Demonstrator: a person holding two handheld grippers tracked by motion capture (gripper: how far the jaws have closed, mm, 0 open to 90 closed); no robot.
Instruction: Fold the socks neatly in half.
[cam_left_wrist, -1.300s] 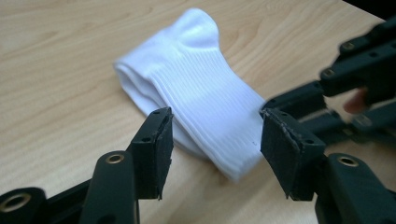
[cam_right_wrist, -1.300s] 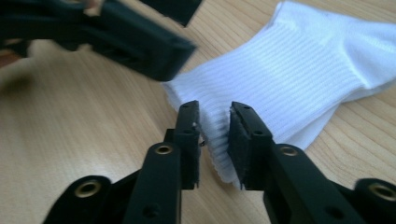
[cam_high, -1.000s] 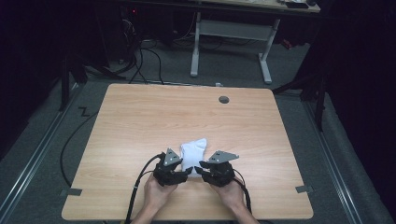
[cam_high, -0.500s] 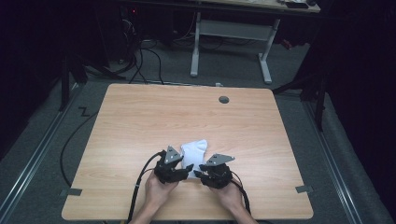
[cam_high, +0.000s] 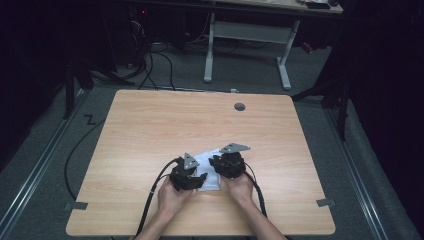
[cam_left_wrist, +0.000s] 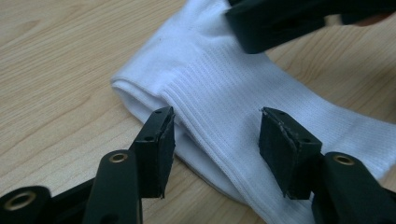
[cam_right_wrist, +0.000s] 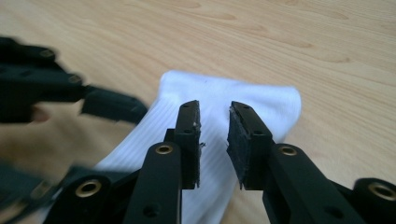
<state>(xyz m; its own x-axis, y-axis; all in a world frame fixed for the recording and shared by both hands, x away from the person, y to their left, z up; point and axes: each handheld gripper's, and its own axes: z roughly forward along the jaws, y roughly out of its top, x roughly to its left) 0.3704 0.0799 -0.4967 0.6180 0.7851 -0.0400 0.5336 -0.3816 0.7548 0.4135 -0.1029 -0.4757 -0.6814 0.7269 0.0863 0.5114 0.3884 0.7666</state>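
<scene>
Here the white sock (cam_high: 210, 175) lies flat on the tabletop (cam_high: 150, 130), near the person's edge, between the two grippers. In the high view its long axis runs slantwise, from the near end by the left gripper (cam_high: 195, 178) up and away toward the right gripper (cam_high: 217, 162).

The left gripper view shows the ribbed part of the sock (cam_left_wrist: 224, 93) passing between that gripper's fingers (cam_left_wrist: 159, 144), which stand wide on either side of the band. The pads hover over the cloth rather than pinching it, with white fabric visible across the whole gap. The sock's folded edge lies just beyond the left-hand finger in that view, so this gripper sits across the sock rather than along it.

In the right gripper view the fingers (cam_right_wrist: 245, 140) stand narrow, and they have just been closing. The sock (cam_right_wrist: 233, 100) lies under and ahead of them, its rounded end pointing away from the camera, and the ribbed fabric shows in the slim gap between the pads. Whether a pinch of cloth is already caught I cannot tell; the pads look apart still.

So the right gripper (cam_right_wrist: 214, 135) looks along the sock's length while the left gripper (cam_left_wrist: 215, 135) straddles its width. As I judge it, the coming move turns on this: the right is nearer to gripping the top layer, and the left must close down across the band.
</scene>
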